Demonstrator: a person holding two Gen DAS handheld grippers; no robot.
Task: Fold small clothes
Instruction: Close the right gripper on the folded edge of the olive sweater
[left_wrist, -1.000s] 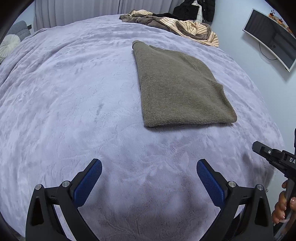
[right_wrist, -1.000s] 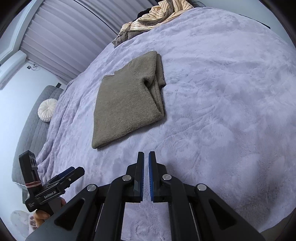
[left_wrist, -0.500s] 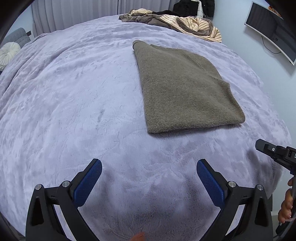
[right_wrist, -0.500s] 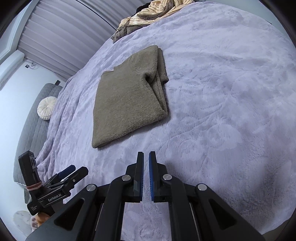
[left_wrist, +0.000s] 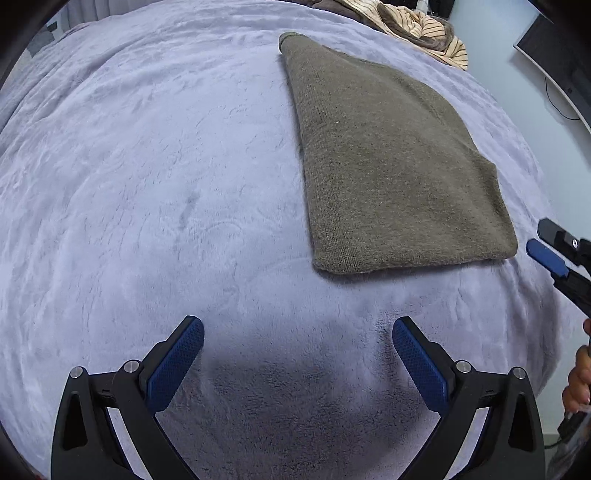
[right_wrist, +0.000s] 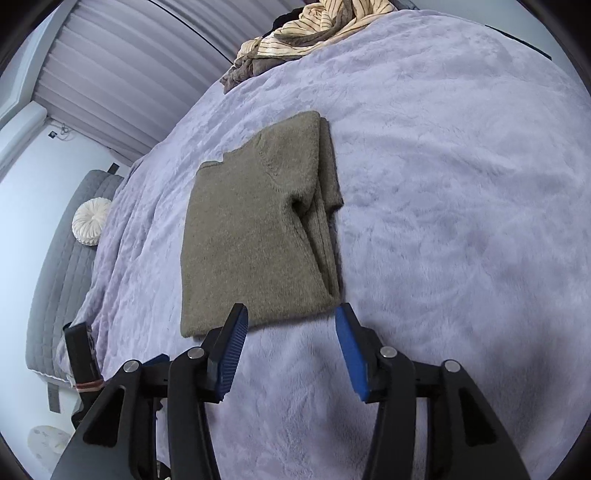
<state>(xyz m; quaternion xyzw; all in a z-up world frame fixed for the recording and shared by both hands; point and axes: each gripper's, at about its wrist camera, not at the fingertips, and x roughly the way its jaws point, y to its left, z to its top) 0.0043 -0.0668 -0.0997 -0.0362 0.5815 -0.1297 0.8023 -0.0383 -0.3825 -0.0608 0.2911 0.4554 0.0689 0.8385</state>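
A folded olive-brown knit sweater (left_wrist: 399, 162) lies flat on a lavender plush blanket (left_wrist: 147, 184) that covers a bed. All places here are given relative to that sweater.

Beyond the sweater's far edge, at the far side of the bed, sits a loose heap of striped cream and brown clothes (right_wrist: 306, 29). Nothing lies on the blanket between the sweater and either gripper.

The left gripper (left_wrist: 297, 350) hovers over bare blanket just short of the sweater's near edge, its blue-padded jaws spread wide with nothing between them. The right gripper (right_wrist: 291, 328) is at the sweater's near edge, towards the corner where the folded layers stack up; its jaws have just been opening and now stand about half apart, with only the sweater's hem seen in the gap beyond them (the pads do not press on it).

Only the left wrist view shows a dark screen (left_wrist: 557, 62) on the pale wall to the sweater's right, and a person's fingers (left_wrist: 580, 380) at the frame edge below the right gripper. Only the right wrist view shows the sweater's stacked side fold, grey pleated curtains (right_wrist: 110, 74) beyond it, and a round white cushion (right_wrist: 91, 220) on a grey quilted seat (right_wrist: 55, 266) to its left.
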